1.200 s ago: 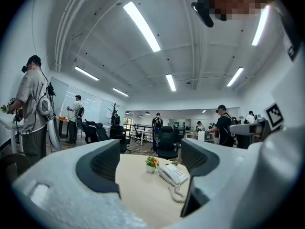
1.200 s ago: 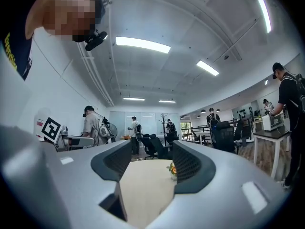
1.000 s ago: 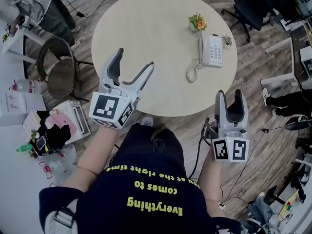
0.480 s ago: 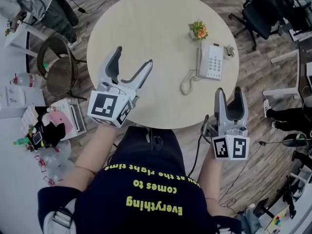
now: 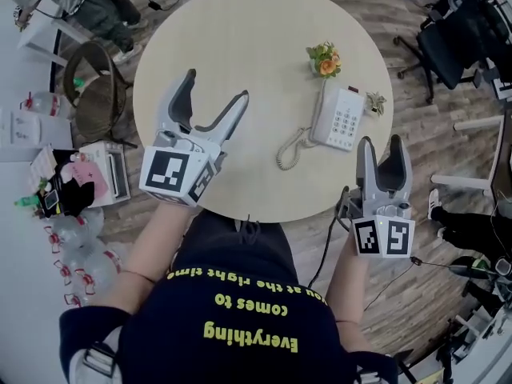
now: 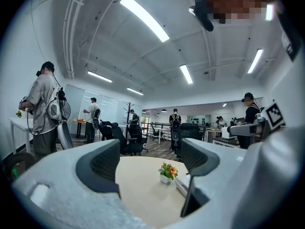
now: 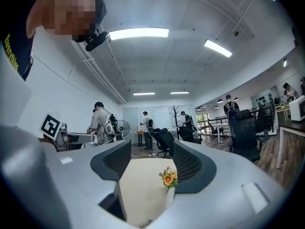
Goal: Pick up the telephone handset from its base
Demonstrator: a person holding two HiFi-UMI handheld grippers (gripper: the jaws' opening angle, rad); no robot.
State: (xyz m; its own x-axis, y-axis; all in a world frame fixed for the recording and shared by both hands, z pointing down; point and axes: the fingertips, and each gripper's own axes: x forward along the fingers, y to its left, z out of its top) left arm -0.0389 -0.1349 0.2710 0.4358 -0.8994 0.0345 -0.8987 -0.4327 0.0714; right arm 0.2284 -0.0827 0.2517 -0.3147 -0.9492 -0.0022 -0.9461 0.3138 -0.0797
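A white telephone (image 5: 338, 118) lies on the round beige table (image 5: 240, 46), at its right side. Its handset (image 5: 322, 113) rests on the base's left edge, with a coiled cord (image 5: 290, 148) trailing toward me. My left gripper (image 5: 217, 94) stands open over the table's near-left part, nothing between its fingers. My right gripper (image 5: 383, 149) stands open at the table's near-right edge, just below the phone and apart from it. In the left gripper view the phone's edge (image 6: 182, 184) peeks past the right jaw. A sliver of the handset (image 7: 170, 199) shows in the right gripper view.
A small pot of orange flowers (image 5: 323, 58) stands behind the phone, and a tiny plant (image 5: 374, 102) to its right. A chair (image 5: 86, 94) and cluttered boxes (image 5: 96, 184) sit on the floor at left. An office chair (image 5: 472, 38) is at right. People stand across the room.
The table and phone have shifted down and left in the head view, closer to me. My right gripper now sits nearer the phone. Both grippers stay open.
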